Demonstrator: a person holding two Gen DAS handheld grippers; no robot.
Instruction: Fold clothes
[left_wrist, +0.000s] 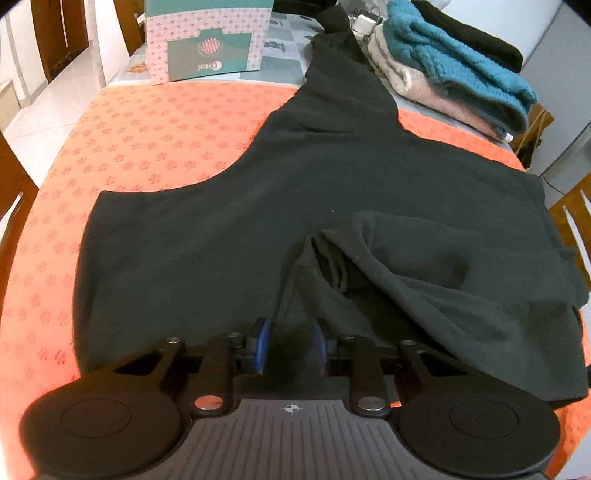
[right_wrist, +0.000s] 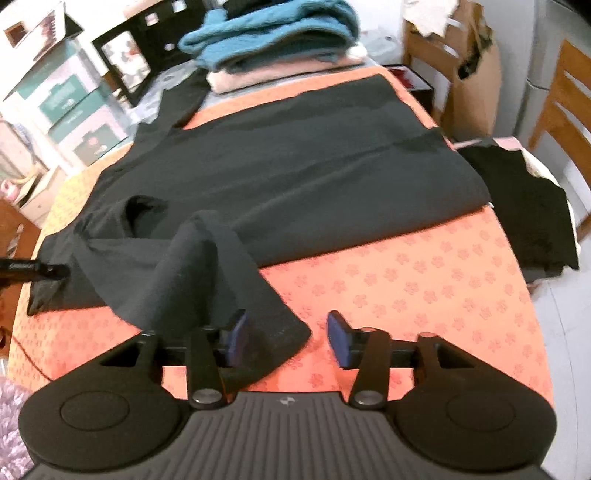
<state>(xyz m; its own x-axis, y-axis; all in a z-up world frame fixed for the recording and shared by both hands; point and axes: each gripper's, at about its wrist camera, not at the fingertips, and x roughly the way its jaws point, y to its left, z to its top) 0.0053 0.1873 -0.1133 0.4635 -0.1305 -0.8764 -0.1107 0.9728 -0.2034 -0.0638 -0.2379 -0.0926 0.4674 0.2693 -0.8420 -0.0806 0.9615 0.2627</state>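
On the orange-clothed counter (left_wrist: 147, 147) lies a black sweater (left_wrist: 295, 206); left hand-held gripper (left_wrist: 291, 347) pinches its fabric, right hand-held gripper (right_wrist: 284, 338) gapes over a sleeve end.

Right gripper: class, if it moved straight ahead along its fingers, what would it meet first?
The right gripper is open, with the sleeve end of the black garment lying between its fingers, so it would probably push into that cloth first. Depth is unclear.
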